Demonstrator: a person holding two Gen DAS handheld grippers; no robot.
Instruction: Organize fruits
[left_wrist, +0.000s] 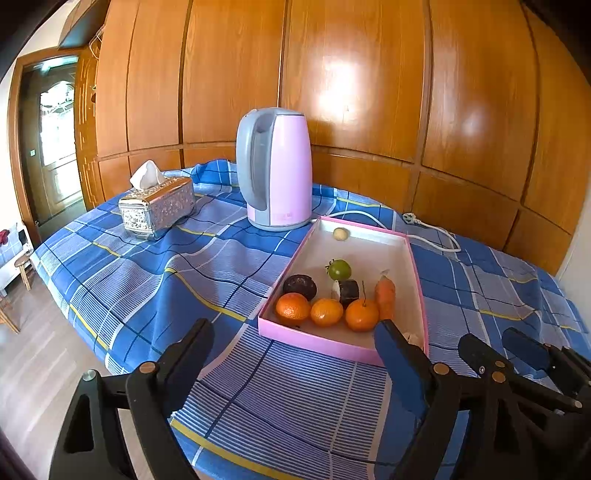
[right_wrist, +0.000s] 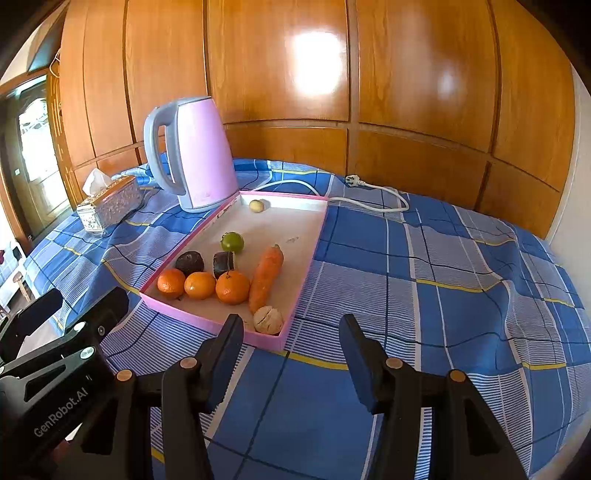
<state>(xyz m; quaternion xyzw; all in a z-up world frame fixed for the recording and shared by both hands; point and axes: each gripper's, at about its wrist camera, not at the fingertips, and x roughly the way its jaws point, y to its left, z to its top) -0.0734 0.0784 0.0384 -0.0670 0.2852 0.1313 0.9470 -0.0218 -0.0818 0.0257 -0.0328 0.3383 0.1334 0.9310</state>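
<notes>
A pink-rimmed white tray (left_wrist: 369, 240) (right_wrist: 306, 258) lies on the blue checked tablecloth. In it are three oranges (left_wrist: 327, 312) (right_wrist: 199, 285), a carrot (left_wrist: 385, 293) (right_wrist: 266, 275), a green fruit (left_wrist: 340, 269) (right_wrist: 232, 242), a dark round fruit (left_wrist: 300, 287) (right_wrist: 189, 262), a dark block-shaped piece (left_wrist: 349, 290) (right_wrist: 223, 263), a pale walnut-like fruit (right_wrist: 268, 320) and a small yellowish fruit (left_wrist: 340, 233) (right_wrist: 256, 206). My left gripper (left_wrist: 293, 339) is open and empty just in front of the tray. My right gripper (right_wrist: 291, 332) is open and empty at the tray's near right corner.
A pink electric kettle (left_wrist: 275, 170) (right_wrist: 192, 151) stands behind the tray, its white cord and plug (left_wrist: 436, 230) (right_wrist: 369, 195) trailing right. A silver tissue box (left_wrist: 157, 208) (right_wrist: 109, 208) sits at the left. Wooden panels back the table; the table edge drops off at left.
</notes>
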